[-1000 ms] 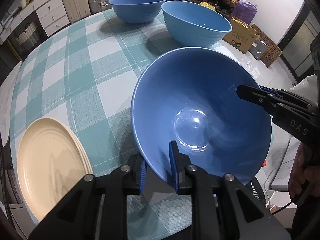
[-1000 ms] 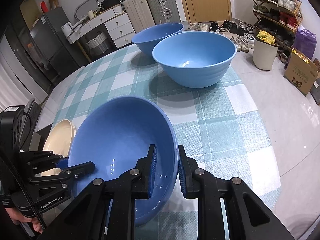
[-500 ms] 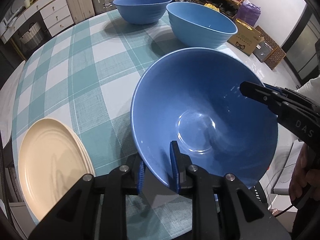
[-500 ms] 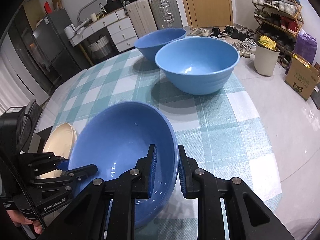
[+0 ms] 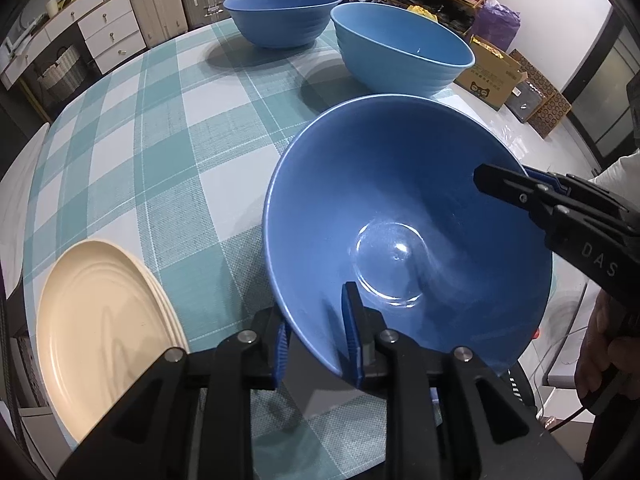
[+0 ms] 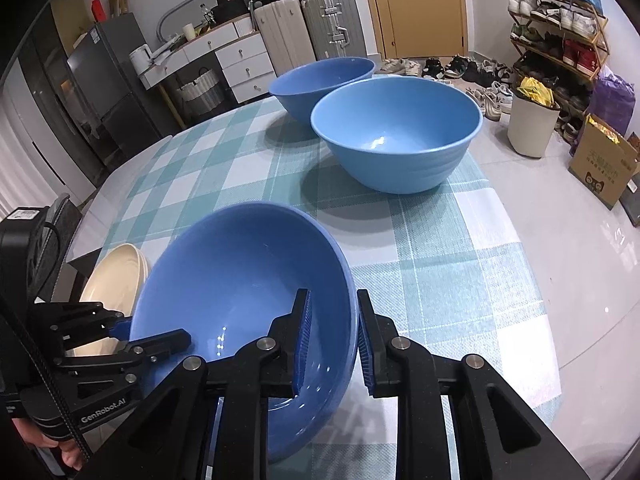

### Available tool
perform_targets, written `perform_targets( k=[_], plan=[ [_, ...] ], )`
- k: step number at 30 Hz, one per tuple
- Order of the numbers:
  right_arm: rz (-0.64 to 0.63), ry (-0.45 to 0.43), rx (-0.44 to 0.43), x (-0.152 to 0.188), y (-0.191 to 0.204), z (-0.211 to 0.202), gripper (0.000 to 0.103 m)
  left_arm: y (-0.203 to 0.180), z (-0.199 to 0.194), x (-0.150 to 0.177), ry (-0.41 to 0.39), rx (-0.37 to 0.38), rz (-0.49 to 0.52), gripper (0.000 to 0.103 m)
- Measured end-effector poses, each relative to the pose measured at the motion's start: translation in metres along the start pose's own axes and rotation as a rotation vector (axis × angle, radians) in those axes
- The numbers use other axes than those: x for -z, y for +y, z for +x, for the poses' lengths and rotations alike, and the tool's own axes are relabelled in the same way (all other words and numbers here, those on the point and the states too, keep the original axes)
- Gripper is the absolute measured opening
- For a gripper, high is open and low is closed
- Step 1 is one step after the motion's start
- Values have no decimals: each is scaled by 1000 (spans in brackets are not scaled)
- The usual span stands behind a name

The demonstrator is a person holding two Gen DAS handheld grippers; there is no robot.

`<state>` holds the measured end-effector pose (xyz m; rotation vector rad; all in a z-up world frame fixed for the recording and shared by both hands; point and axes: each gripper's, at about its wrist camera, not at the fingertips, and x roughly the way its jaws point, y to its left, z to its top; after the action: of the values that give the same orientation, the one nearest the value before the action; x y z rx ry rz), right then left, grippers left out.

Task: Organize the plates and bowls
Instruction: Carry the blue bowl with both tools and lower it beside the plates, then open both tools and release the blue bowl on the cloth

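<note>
Cream plates (image 5: 104, 324) stacked lower left, on checked tablecloth (image 5: 168, 128). Two blue bowls (image 5: 284, 14) (image 5: 400, 56) upper centre, well apart from grippers. Held blue bowl (image 5: 400, 216) centre, tilted, mouth toward camera. Left gripper (image 5: 316, 336) pinching near rim; right gripper (image 6: 332, 336) astride opposite rim, jaws opening, rim between pads.

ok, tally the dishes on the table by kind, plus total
Blue bowls: 3, one held at its rim, two further back
Cream plates: a stack; edges suggest several, exact count unclear, counted as 1
Total: 4 items, counting the stack once
</note>
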<state>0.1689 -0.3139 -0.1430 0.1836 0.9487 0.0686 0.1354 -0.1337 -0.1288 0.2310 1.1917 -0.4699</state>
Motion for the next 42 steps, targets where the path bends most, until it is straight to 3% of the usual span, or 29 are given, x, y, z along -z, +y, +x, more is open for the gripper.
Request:
perform_targets(
  k=[2,6,9,15,21,22,24,29,33,35,38,42],
  plan=[
    [3,-2,-6,1,-1,0,26,2,0,0,-2,5,-16,25],
    [-3,-22,9,2,-2,-3,35,6,-3,0,-15,-3,-37,45],
    [-4,-46,17,1,-3,-8,47,8,-5,0,-12,-45,-42,47],
    [-4,-119,13,-1,-2,-25,48,20,-16,1,-42,-10,-107,47],
    [-93,-306,26,2,11,-65,55,25,-42,8,-144,-18,-145,58],
    [-96,-335,13,4,13,-72,59,25,-48,10,-165,-26,-149,61],
    [-98,-372,-3,5,16,-83,71,24,-57,12,-209,-32,-151,84],
    [-130,-468,-8,10,29,-110,89,21,-85,17,-337,-60,-152,94],
    [-162,-523,22,14,38,-127,100,25,-104,24,-422,-43,-191,97],
    [-175,-535,50,14,43,-132,101,26,-109,26,-449,-48,-207,98],
    [-182,-526,85,15,47,-138,101,26,-115,29,-485,-127,-232,103],
    [-172,-543,58,15,47,-149,102,24,-120,33,-520,-204,-206,103]
  ],
)
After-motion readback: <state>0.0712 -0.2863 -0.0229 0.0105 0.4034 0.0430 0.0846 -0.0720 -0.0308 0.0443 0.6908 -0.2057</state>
